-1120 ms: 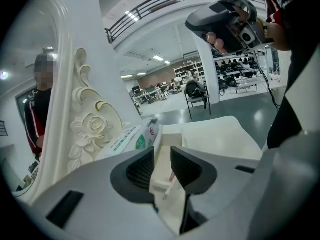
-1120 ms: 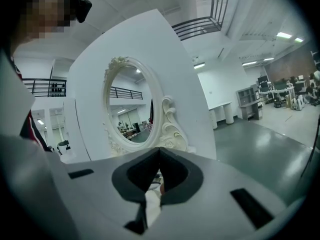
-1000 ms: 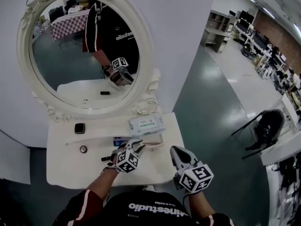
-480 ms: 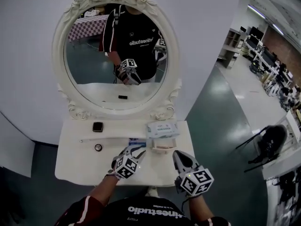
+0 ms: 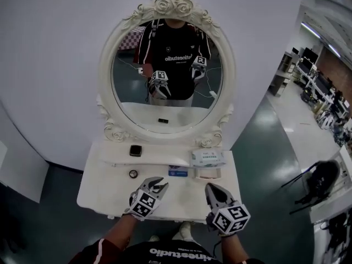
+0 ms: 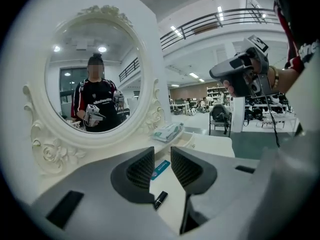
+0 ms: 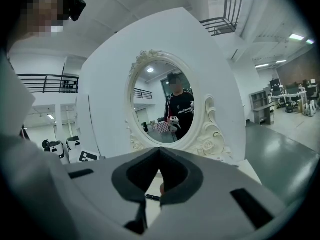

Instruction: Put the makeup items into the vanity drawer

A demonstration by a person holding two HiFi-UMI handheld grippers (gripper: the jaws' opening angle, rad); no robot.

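Note:
On the white vanity top (image 5: pixel 104 188) lie a black square compact (image 5: pixel 135 150), a small round pot (image 5: pixel 133 173), a blue flat pack (image 5: pixel 177 171), a thin white stick (image 5: pixel 140 163), a wipes pack (image 5: pixel 208 158) and a pinkish box (image 5: pixel 208 174). My left gripper (image 5: pixel 160 183) hovers near the front edge, open and empty. In the left gripper view, a black tube (image 6: pixel 160 200) lies on the top just under the left gripper (image 6: pixel 162 159), with the blue pack (image 6: pixel 161 168) beyond. My right gripper (image 5: pixel 210 187) hangs at the front right, its tips touching, nothing held.
An oval mirror (image 5: pixel 168 81) in a carved white frame stands at the back of the top and reflects the person and both grippers. Green floor lies on both sides. A dark chair (image 5: pixel 319 177) stands far right.
The head view has tilted up, so more of the mirror shows. Both grippers have drawn back from the items toward the front edge. The jaws stand as before.

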